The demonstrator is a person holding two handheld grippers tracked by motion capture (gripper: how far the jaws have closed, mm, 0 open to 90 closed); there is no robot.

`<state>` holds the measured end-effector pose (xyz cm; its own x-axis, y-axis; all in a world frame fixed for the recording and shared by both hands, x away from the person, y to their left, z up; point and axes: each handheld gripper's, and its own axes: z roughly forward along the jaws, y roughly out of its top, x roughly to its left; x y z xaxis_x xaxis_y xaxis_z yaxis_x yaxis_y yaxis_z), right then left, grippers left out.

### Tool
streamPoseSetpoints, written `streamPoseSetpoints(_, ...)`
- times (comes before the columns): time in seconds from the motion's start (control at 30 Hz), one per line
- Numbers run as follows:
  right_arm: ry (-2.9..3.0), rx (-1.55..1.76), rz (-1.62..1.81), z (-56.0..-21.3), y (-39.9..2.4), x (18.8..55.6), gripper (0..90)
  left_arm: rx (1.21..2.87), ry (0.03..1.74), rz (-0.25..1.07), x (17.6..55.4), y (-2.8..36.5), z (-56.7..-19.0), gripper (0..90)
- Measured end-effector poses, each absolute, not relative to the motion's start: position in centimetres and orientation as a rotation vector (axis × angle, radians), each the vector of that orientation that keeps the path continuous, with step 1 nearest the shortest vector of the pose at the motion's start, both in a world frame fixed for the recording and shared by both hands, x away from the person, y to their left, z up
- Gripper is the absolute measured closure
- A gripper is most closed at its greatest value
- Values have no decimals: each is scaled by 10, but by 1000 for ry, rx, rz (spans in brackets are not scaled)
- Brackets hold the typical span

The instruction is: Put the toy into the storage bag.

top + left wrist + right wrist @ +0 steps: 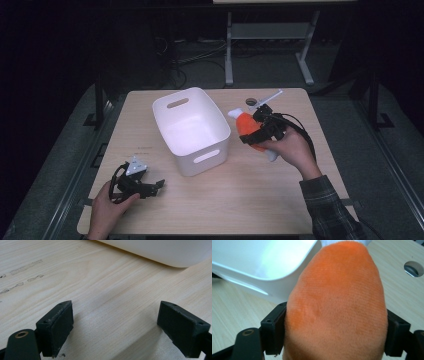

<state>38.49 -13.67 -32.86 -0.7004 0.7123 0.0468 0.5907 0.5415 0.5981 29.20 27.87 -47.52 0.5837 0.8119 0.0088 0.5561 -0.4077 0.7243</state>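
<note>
Orange plush toy clamped in the right gripper beside the white bin

The soft toy (337, 305) is bright orange with a fine ribbed velvet nap, rounded and egg-like, with a white tip at its far end; it sits over the table's right half, just right of the bin. The right gripper (257, 131) has both black jaws pressed into its sides. The white plastic bin (192, 131), with slotted handles, stands mid-table. The left gripper (115, 327) rests low over the pale wooden table (240, 195) near its front left corner, jaws wide apart around bare wood.
</note>
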Motion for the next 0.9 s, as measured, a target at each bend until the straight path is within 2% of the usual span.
streamPoseSetpoints(0.9, 2592, 1055, 895, -294, -95, 414, 221, 2122, 1083, 474, 292, 279, -475, 129)
